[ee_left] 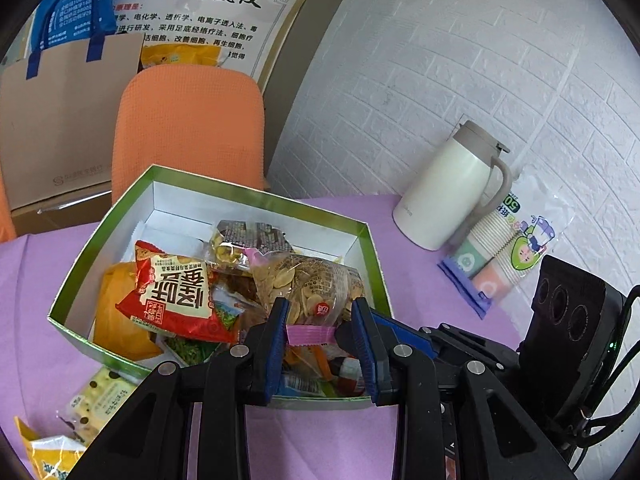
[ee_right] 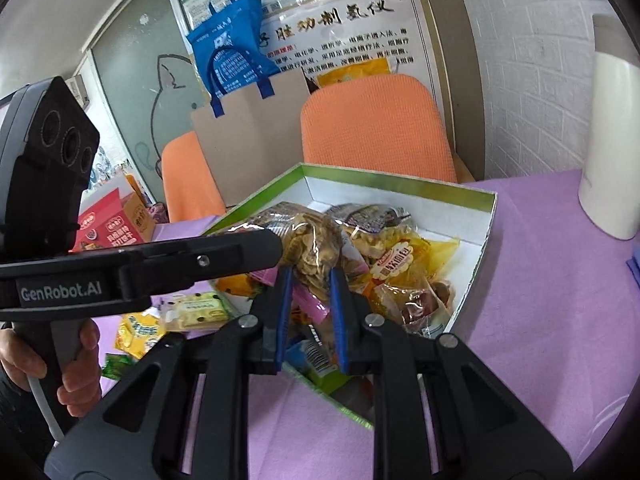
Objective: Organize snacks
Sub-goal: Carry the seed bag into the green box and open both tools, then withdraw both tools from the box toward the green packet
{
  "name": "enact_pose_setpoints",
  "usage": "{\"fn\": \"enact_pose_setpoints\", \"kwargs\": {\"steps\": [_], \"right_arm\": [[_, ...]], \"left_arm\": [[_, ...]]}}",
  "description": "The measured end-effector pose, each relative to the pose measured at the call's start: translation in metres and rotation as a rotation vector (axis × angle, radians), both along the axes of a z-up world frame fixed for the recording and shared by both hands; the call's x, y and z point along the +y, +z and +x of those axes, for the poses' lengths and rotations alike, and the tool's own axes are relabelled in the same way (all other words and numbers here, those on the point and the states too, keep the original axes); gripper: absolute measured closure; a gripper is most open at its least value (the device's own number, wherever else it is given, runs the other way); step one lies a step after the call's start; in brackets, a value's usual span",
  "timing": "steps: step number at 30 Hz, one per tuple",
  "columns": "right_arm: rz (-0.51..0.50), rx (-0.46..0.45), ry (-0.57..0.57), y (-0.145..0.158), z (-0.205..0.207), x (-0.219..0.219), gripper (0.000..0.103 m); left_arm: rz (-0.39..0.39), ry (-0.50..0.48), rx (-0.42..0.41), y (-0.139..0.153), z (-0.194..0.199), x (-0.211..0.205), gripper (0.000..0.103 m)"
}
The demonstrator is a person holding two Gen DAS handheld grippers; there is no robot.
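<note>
The left claw (ee_left: 320, 328) is hovering low in the middle of the left wrist view, its blue-padded jaws spread fairly wide on either side of the pink sealed end of a clear plastic bag of pale flat seeds (ee_left: 310, 284), and it is not visibly pressing on that seal, so it is judged open and holding nothing. The right claw (ee_right: 308, 300), in the lower middle of the right wrist view, is sitting with its jaws narrower but still apart, flanking the same seed bag (ee_right: 312, 252) near its pink edge; whether its pads are touching the film cannot be told. The bag is lying on top of a heap of snacks inside the shallow green-rimmed white cardboard box (ee_left: 368, 240), which is resting on the purple-covered tabletop (ee_left: 400, 432). Beside it in the box a red crinkly packet with large white characters (ee_left: 176, 292) is lying toward the left of the frame. A few small packets, among them a pale spotted cracker pack (ee_left: 100, 400), are still waiting outside the box at the lower left. The seed bag is likely light, soft and slippery, with loose contents that shift, so the flat crimped pink seal is probably the firmest place to pinch. A cream insulated jug (ee_left: 444, 192) is standing at the right.
</note>
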State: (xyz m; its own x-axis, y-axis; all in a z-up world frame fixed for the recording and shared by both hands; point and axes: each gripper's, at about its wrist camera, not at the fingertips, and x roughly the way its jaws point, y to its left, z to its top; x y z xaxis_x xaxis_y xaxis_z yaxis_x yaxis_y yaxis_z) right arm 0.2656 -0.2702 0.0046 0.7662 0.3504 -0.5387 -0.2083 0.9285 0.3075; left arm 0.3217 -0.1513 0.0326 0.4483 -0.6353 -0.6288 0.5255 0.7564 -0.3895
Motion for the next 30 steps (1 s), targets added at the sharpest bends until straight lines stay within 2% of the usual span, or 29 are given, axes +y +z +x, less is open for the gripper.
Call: {"fn": "enact_pose_setpoints", "kwargs": {"steps": [3, 5, 6, 7, 8, 10, 12, 16, 20, 24, 30], "right_arm": [[-0.026, 0.057, 0.004, -0.015, 0.014, 0.003, 0.082], [-0.063, 0.064, 0.005, -0.021, 0.018, 0.008, 0.083], [-0.083, 0.057, 0.01, -0.02, 0.017, 0.011, 0.08], [-0.09, 0.05, 0.016, -0.02, 0.015, 0.013, 0.078], [-0.095, 0.045, 0.023, -0.019, 0.013, 0.014, 0.073], [-0.108, 0.024, 0.016, -0.017, 0.007, 0.014, 0.044], [-0.116, -0.004, 0.004, -0.015, -0.001, 0.015, 0.037], [-0.113, -0.022, -0.027, -0.007, -0.024, 0.017, 0.02], [-0.058, -0.027, -0.027, 0.007, -0.043, 0.02, 0.018], [-0.048, -0.052, -0.028, 0.019, -0.068, 0.031, 0.008], [-0.045, -0.062, 0.004, 0.02, -0.105, 0.055, 0.006]], "left_arm": [[0.027, 0.022, 0.054, -0.022, 0.016, -0.001, 0.071], [0.052, 0.041, 0.066, -0.033, 0.021, 0.0, 0.066], [0.049, 0.052, 0.058, -0.034, 0.02, 0.002, 0.058], [0.053, 0.064, 0.057, -0.035, 0.019, 0.005, 0.044], [0.054, 0.073, 0.056, -0.033, 0.017, 0.006, 0.037], [0.055, 0.088, 0.041, -0.027, 0.01, 0.011, 0.022], [0.079, 0.107, 0.011, -0.019, 0.001, 0.015, 0.016], [0.113, 0.132, -0.047, -0.005, -0.02, 0.027, 0.015], [0.122, 0.138, -0.044, 0.002, -0.047, 0.048, 0.015], [0.112, 0.179, -0.044, 0.008, -0.08, 0.08, 0.015], [0.119, 0.261, -0.024, 0.007, -0.127, 0.136, 0.015]]}}
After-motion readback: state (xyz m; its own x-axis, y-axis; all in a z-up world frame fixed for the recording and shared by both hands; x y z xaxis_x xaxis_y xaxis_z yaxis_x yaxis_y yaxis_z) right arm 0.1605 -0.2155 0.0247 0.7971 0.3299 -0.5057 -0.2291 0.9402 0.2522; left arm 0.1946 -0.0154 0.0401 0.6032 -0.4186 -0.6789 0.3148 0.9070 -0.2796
